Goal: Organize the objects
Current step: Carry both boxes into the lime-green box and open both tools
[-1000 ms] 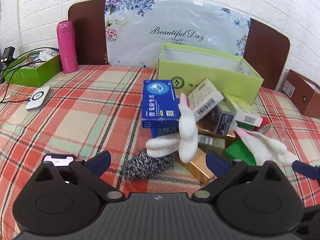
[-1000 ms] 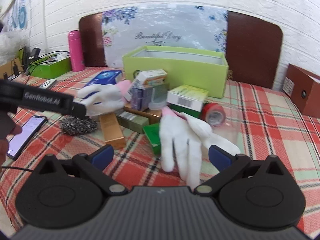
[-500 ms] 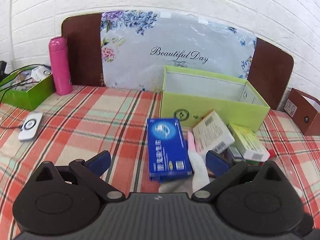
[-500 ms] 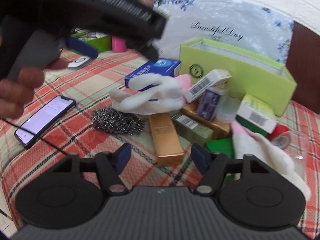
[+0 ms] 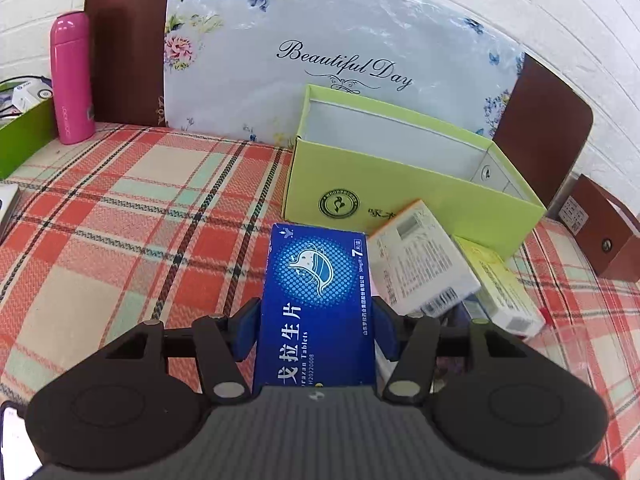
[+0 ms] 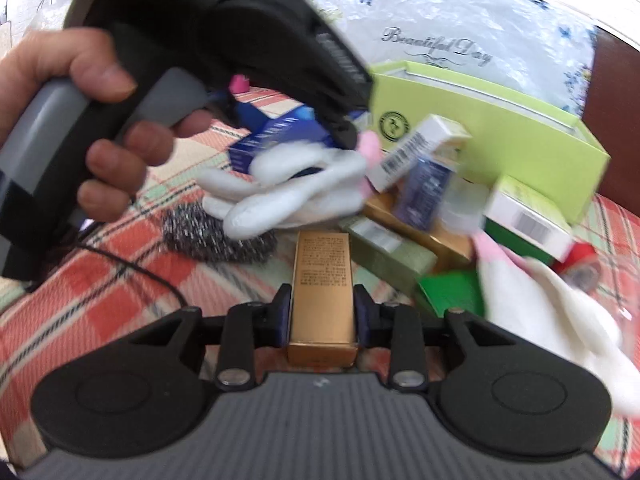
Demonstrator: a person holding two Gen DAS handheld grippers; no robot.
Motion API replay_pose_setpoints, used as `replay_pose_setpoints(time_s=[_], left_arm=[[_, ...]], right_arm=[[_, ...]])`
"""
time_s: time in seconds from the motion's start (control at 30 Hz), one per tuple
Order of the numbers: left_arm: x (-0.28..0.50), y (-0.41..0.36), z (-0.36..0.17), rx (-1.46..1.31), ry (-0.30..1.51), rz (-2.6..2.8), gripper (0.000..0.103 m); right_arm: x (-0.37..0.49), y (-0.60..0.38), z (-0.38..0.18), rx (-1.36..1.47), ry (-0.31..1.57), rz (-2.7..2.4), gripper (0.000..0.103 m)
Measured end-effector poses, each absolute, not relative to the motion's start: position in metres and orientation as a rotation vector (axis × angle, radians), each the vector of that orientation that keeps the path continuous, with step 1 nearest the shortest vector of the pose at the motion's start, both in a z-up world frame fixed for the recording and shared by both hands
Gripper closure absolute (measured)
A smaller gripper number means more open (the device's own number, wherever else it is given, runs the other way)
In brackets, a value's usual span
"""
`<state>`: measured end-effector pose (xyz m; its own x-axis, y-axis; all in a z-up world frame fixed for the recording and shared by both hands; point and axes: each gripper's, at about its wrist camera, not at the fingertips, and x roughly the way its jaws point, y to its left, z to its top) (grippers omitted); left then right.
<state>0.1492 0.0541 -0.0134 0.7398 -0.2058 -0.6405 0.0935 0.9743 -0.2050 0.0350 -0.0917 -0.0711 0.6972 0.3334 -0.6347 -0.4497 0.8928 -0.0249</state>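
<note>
Both grippers are loaded: the left gripper (image 5: 316,330) clamps the blue tablet box (image 5: 318,304), aimed at the green box (image 5: 404,184) just ahead, and the right gripper (image 6: 322,320) has its pads against the sides of the gold box (image 6: 322,280) – lifted or not, I cannot tell. Early going, by my judgement: the green box looks empty, and the pile – white glove (image 6: 288,196), steel scourer (image 6: 216,238), barcoded cartons – waits.

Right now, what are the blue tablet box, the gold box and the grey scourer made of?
Blue tablet box: glossy printed cardboard, crisp folded edges.
Gold box: cardboard with a metallic gold finish, sheen and sharp corners.
Scourer: looks like coiled steel wire, a grey glinting tangle; blur leaves it open.
</note>
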Motion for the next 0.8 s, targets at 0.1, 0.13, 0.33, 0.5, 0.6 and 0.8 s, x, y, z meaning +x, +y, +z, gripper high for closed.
replay_pose_setpoints(time_s=[0.1,0.13,0.33,0.5,0.6,0.8], left_arm=[[0.146,0.053,-0.016,-0.169,0.713,-0.134,0.035],[0.147,0.055,-0.017,-0.189,0.722,-0.159,0.039],[0.138,0.048,-0.006,-0.193,0.72,-0.225,0.043],[0.124,0.038,0.019,-0.18,0.655,-0.273,0.043],[0.122,0.027,0.038,-0.157,0.607,-0.309,0.043],[0.141,0.007,0.069,-0.131,0.543,-0.357,0.043]], right_arm=[[0.022,-0.114,-0.069,-0.145,0.681,0.408,0.072],[0.018,-0.12,-0.067,-0.135,0.681,0.391,0.072],[0.001,-0.15,-0.044,-0.076,0.624,0.353,0.073],[0.006,-0.167,-0.019,-0.042,0.553,0.348,0.072],[0.017,-0.174,-0.001,-0.033,0.515,0.343,0.072],[0.049,-0.188,0.032,-0.028,0.454,0.327,0.072]])
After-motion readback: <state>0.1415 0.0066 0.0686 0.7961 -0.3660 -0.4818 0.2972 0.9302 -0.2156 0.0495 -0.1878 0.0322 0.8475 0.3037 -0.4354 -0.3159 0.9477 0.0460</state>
